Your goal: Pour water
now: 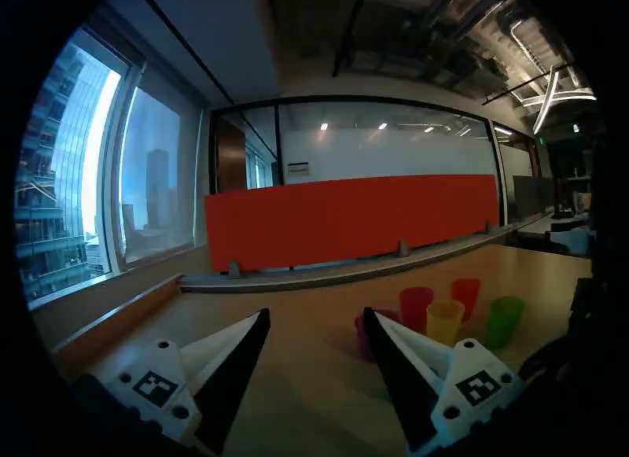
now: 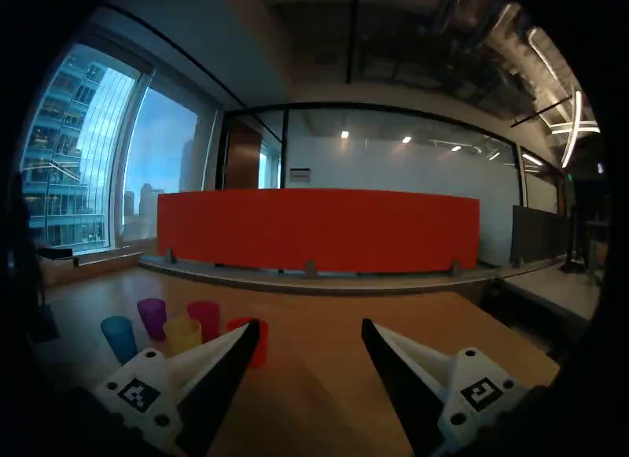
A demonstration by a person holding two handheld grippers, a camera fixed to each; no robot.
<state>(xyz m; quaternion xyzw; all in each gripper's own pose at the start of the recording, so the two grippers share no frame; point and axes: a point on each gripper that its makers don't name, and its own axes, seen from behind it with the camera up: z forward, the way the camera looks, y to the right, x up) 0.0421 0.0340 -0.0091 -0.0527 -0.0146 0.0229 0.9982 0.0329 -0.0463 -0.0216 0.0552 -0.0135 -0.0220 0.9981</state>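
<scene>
You have six small translucent plastic cups standing upright, mouths up, clustered close together on the wooden table [image 1: 314, 394], well short of its far edge: purple cup [image 1: 361, 335], pink-red cup [image 1: 415, 306], yellow cup [image 1: 444, 322], orange cup [image 1: 465, 294], green cup [image 1: 503, 319], blue cup [image 2: 119, 337]. You cannot tell what they contain.

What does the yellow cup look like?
The yellow cup is a see-through tumbler, plastic by its look, wider at the top. It stands upright, mouth up, on the wooden table, in front of a pink cup and an orange-red cup. Whether it touches them, or holds water, cannot be told.
</scene>
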